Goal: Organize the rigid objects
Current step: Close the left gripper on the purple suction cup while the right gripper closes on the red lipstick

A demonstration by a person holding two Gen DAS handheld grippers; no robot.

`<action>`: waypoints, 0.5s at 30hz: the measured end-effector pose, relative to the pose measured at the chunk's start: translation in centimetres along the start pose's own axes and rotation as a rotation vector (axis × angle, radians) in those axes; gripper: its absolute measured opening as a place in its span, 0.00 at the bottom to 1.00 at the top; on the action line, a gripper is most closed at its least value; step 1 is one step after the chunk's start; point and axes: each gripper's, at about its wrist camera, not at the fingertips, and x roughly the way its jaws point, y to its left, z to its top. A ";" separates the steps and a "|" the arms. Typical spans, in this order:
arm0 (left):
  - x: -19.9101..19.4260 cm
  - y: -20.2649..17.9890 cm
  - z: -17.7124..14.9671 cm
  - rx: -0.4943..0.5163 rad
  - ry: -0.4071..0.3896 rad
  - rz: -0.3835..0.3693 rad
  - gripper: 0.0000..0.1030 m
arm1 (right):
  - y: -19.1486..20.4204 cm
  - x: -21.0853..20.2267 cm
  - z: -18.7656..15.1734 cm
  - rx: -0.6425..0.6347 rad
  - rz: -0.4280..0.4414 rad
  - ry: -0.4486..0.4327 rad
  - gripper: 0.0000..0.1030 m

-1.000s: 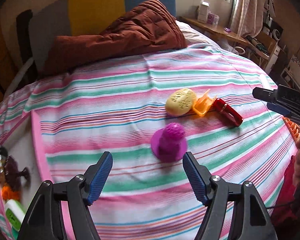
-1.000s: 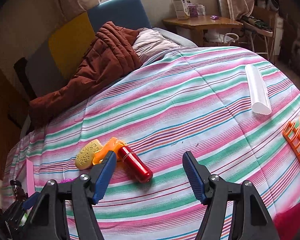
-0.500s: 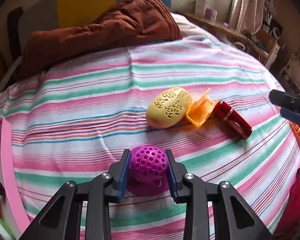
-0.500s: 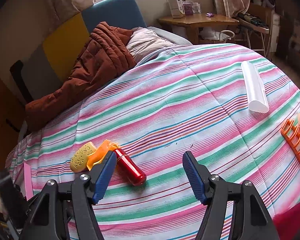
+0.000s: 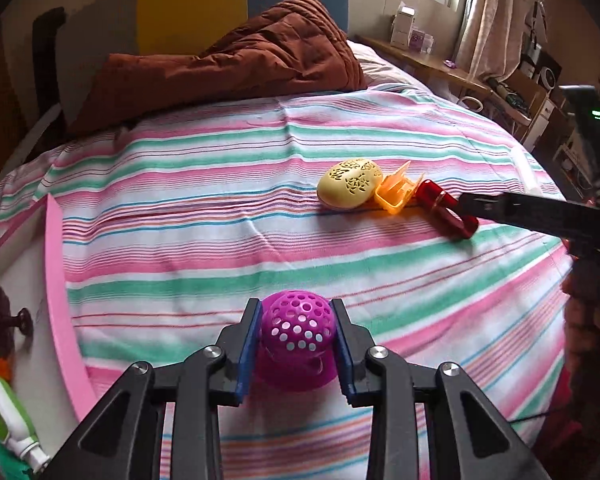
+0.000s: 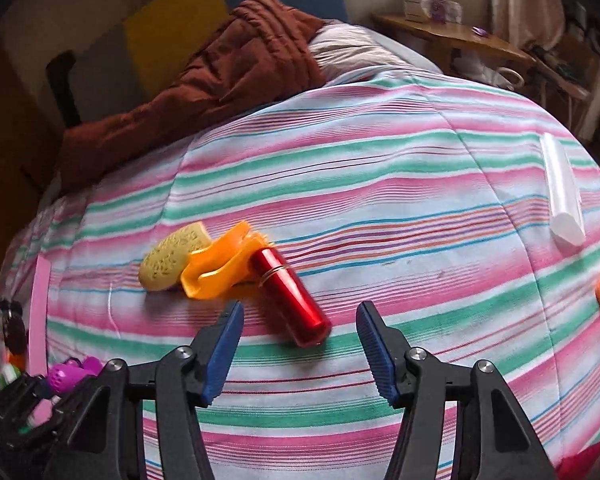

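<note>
Newly clamped perforated magenta dome (image 5: 298, 330)

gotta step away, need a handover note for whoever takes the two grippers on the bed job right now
Left gripper: shut on the purple ball toy, near edge of the striped bed cover.
Right gripper: open, jaws have just been closing, holding nothing; the red tube lies just ahead of it.
Yellow case and orange clip sit beside the tube; white tube far right.
Done: purple toy gripped.
Left: place it, then gather the others.
</note>
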 end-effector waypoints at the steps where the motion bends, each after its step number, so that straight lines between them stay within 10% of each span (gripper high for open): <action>1: -0.4 0.1 -0.1 0.004 -0.008 0.004 0.32 | 0.4 0.2 0.1 -0.024 0.003 0.007 0.59; 8: -3.4 1.4 -0.4 -0.007 -0.060 0.016 0.32 | 2.5 4.1 1.7 -0.157 -0.048 0.116 0.56; 10: -4.3 1.8 -0.5 -0.010 -0.077 0.032 0.32 | 2.7 4.8 1.4 -0.184 -0.083 0.135 0.46; 11: -4.7 2.1 -0.5 -0.015 -0.086 0.036 0.32 | 3.0 4.6 1.2 -0.204 -0.085 0.128 0.25; 15: -5.9 3.0 -0.7 -0.045 -0.105 0.057 0.32 | 4.3 3.3 -0.8 -0.281 -0.058 0.167 0.23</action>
